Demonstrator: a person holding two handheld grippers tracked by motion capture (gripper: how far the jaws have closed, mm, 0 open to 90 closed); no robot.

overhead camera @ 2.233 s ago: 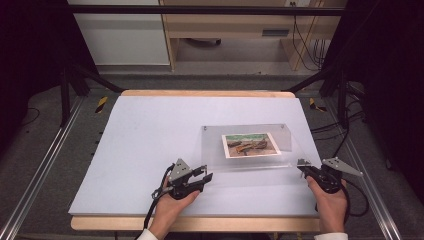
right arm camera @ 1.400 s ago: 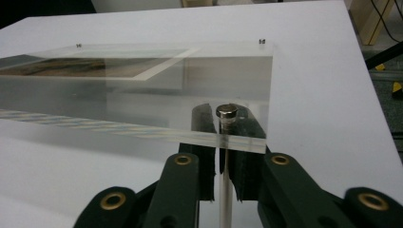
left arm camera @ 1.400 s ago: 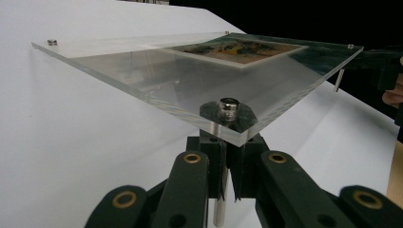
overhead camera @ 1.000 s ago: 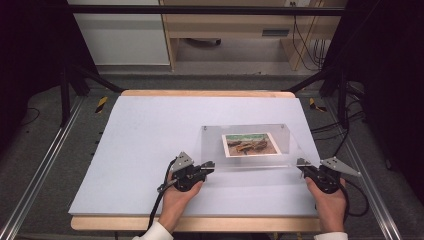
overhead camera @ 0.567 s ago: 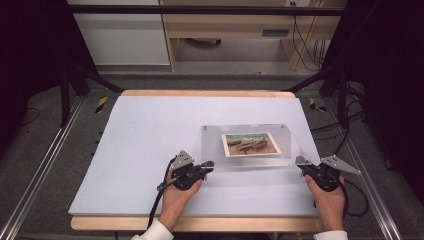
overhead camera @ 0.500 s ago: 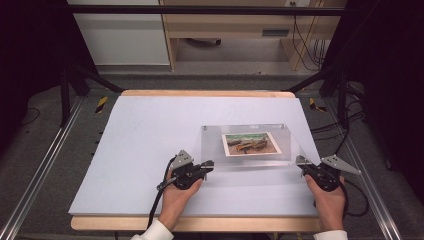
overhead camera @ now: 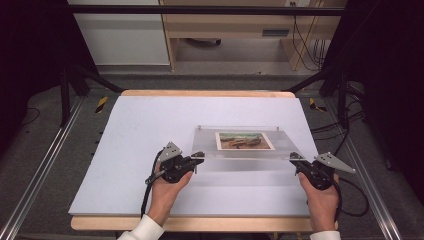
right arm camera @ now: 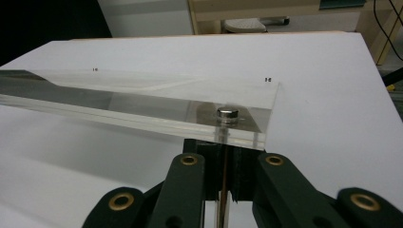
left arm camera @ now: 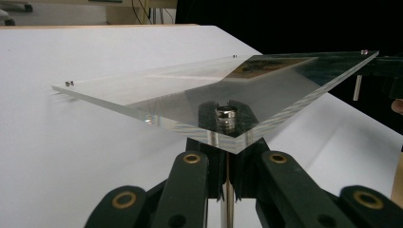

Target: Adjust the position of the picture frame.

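- Clear acrylic frame (overhead camera: 240,142), picture (overhead camera: 244,140) inside, metal studs at its corners.
- Left gripper (overhead camera: 197,157) and right gripper (overhead camera: 294,159) each clamped on a near corner stud.

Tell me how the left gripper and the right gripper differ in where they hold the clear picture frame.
The left gripper grips the near left corner of the clear frame; the right gripper grips the near right corner. The left gripper's hand lies over the white table sheet; the right one's hand is at the sheet's right edge. Both are shut on a metal corner post under the panel.
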